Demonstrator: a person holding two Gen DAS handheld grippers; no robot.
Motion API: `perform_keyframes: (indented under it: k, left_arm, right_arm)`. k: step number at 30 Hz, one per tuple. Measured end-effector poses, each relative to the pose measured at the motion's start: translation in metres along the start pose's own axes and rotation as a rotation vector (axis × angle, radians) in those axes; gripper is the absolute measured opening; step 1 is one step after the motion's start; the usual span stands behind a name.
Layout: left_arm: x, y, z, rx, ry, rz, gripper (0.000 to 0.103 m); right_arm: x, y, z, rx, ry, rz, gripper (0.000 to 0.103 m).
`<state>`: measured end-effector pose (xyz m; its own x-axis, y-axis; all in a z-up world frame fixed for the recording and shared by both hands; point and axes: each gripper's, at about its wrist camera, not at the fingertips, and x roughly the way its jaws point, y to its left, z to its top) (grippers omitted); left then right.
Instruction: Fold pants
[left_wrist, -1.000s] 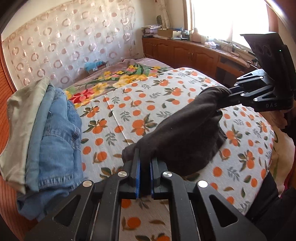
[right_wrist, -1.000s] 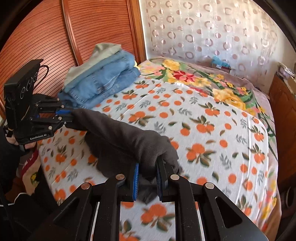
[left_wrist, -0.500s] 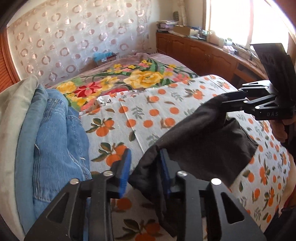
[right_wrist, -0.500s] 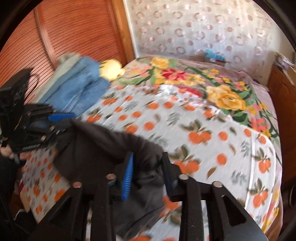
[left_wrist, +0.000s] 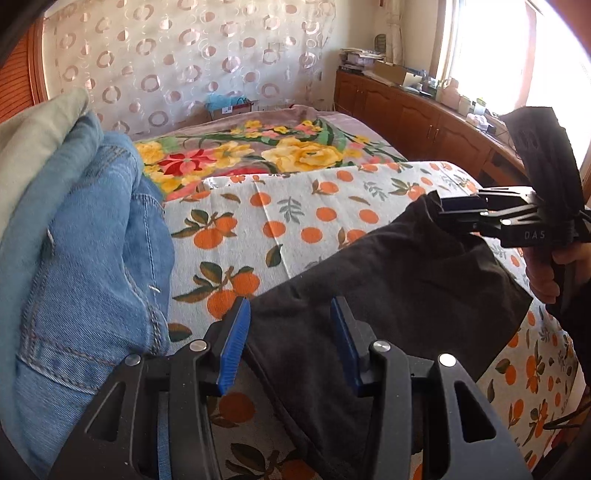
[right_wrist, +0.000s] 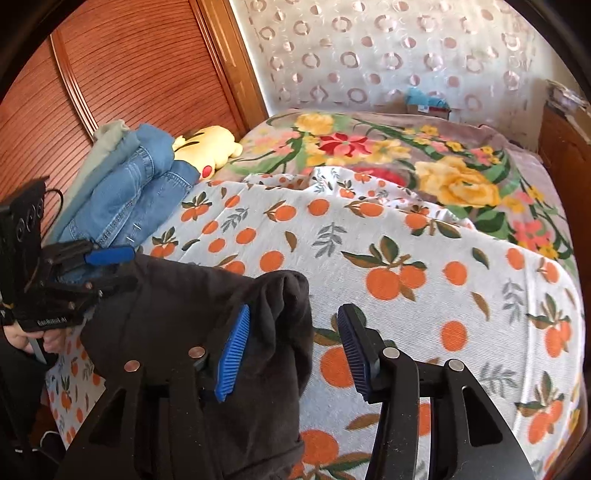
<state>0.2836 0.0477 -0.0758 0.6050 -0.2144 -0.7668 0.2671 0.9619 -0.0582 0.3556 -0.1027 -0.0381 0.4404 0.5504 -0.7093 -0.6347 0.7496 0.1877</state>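
A bed fills the middle of both views, spread with a white sheet (right_wrist: 424, 258) printed with oranges over a floral blanket (right_wrist: 388, 147) with yellow and red blooms. Behind it, across the top of the frames, hangs a sheer curtain (left_wrist: 177, 59) patterned with rings. At upper left of the right wrist view stands a reddish slatted wooden door (right_wrist: 122, 74). At upper right of the left wrist view, a cluttered wooden cabinet (left_wrist: 410, 114) runs under a bright, sunlit window (left_wrist: 491, 51)
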Motion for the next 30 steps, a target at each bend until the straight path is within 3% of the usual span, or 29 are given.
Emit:
perform_keyframes:
  k: [13,14,15,18,22,23,27,30]
  left_arm:
    - [0.008,-0.001,-0.011,-0.019,0.021,-0.001,0.047]
    - [0.008,-0.001,-0.011,-0.016,0.021,0.001,0.047]
    - [0.008,-0.001,-0.012,-0.014,0.021,0.002,0.047]
    - [0.01,-0.002,-0.012,-0.013,0.018,0.004,0.047]
    - [0.011,-0.002,-0.012,-0.009,0.018,0.003,0.047]
    - [0.011,-0.003,-0.011,-0.006,0.02,0.008,0.047]
    - [0.011,-0.004,-0.01,0.002,0.022,0.01,0.047]
    - [0.011,-0.003,-0.01,-0.01,0.02,0.002,0.047]
  right_arm:
    - [0.017,-0.007,-0.002,-0.011,0.039,0.046,0.059]
    - [0.016,-0.007,-0.003,-0.008,0.04,0.05,0.057]
    - [0.017,-0.007,-0.003,-0.008,0.04,0.056,0.043]
    - [0.009,-0.003,-0.008,-0.006,0.047,0.1,0.018]
    - [-0.016,-0.012,-0.011,0.055,0.005,0.09,0.014]
    - [-0.021,-0.016,-0.013,0.074,-0.006,0.077,0.007]
    - [-0.031,-0.029,-0.022,0.097,-0.014,-0.042,0.007]
    - [-0.037,-0.031,-0.025,0.1,-0.028,-0.053,0.007]
